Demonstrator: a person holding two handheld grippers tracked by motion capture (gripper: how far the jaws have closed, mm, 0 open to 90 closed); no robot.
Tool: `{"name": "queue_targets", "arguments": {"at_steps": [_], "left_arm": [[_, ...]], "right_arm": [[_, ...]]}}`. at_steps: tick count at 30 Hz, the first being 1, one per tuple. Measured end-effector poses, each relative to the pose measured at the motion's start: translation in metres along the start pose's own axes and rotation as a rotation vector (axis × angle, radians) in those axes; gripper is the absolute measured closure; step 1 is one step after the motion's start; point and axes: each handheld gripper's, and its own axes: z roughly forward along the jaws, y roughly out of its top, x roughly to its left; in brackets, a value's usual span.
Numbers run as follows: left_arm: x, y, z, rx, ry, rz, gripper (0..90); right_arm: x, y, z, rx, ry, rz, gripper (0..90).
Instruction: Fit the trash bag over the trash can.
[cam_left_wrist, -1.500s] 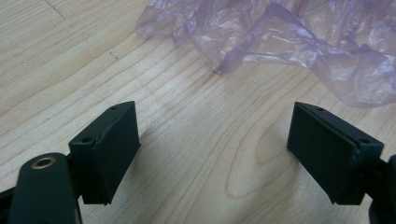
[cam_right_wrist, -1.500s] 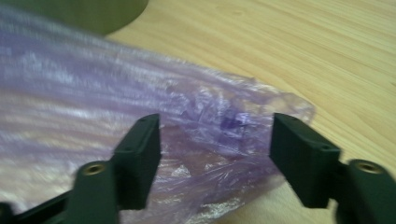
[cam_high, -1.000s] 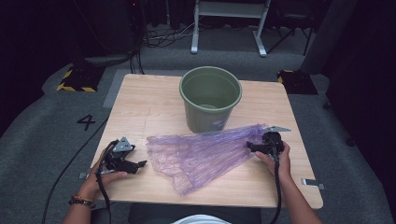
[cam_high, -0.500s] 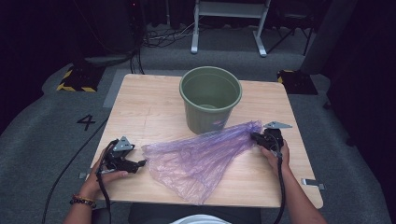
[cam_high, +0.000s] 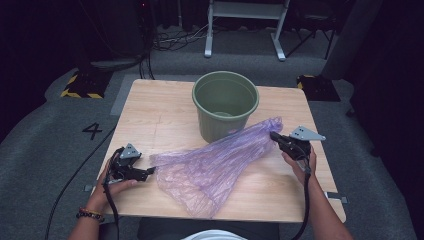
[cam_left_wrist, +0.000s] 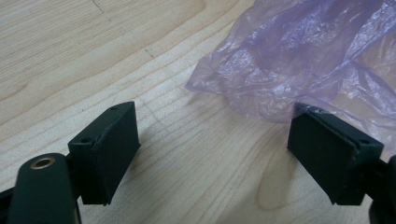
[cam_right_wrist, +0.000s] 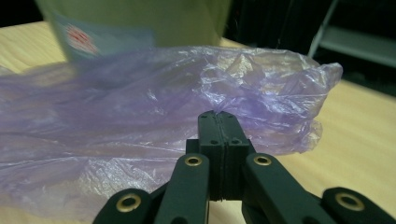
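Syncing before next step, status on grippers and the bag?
Right gripper shut on purple bag, its end lifted. Left gripper open, the bag's near edge at one jaw, not pinched. Green bucket right behind the bag, touching it.

High view above the person's side, facing forward and down, both gripper views close and low, all sharing the purple bag (cam_high: 220, 160) on the table (cam_high: 155, 107)

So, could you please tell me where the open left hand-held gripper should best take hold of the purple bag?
Probably the purple bag's loose near edge, approached level from the left hand-held gripper's side. That thin film lies flat on the table just ahead of its open jaws, opposite the corner the right hand-held gripper pinches.
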Motion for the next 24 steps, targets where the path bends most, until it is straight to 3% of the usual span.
{"name": "queue_targets", "arguments": {"at_steps": [1, 4, 9, 14, 17, 20, 21, 22, 24], "left_arm": [[-0.001, 0.000, 0.000, 0.002, -0.002, -0.006, 15.6], [-0.002, 0.001, 0.001, 0.008, -0.001, 0.020, 15.5], [-0.003, 0.001, 0.001, 0.007, -0.021, 0.031, 15.8], [0.004, 0.003, -0.003, 0.004, -0.045, 0.015, 18.9], [0.010, 0.009, -0.009, -0.030, -0.029, -0.023, 18.8], [0.013, 0.019, -0.019, -0.068, -0.012, -0.013, 19.2], [0.011, 0.028, -0.025, -0.104, -0.004, -0.004, 19.4], [0.011, 0.028, -0.025, -0.104, -0.004, -0.004, 19.3], [0.006, 0.040, -0.032, -0.122, 0.010, 0.039, 19.0]], "right_arm": [[0.003, 0.006, -0.004, -0.043, 0.014, -0.018, 90.0], [0.006, 0.012, -0.007, -0.068, 0.023, -0.030, 90.0], [0.015, 0.032, -0.015, -0.143, 0.056, -0.103, 90.0], [0.013, 0.052, -0.027, -0.220, 0.083, -0.130, 90.0], [0.014, 0.059, -0.029, -0.241, 0.084, -0.142, 90.0], [0.018, 0.072, -0.031, -0.256, 0.096, -0.180, 90.0], [0.019, 0.075, -0.031, -0.255, 0.101, -0.190, 90.0], [0.019, 0.075, -0.031, -0.255, 0.101, -0.190, 90.0], [0.023, 0.084, -0.028, -0.253, 0.107, -0.223, 90.0]]}}
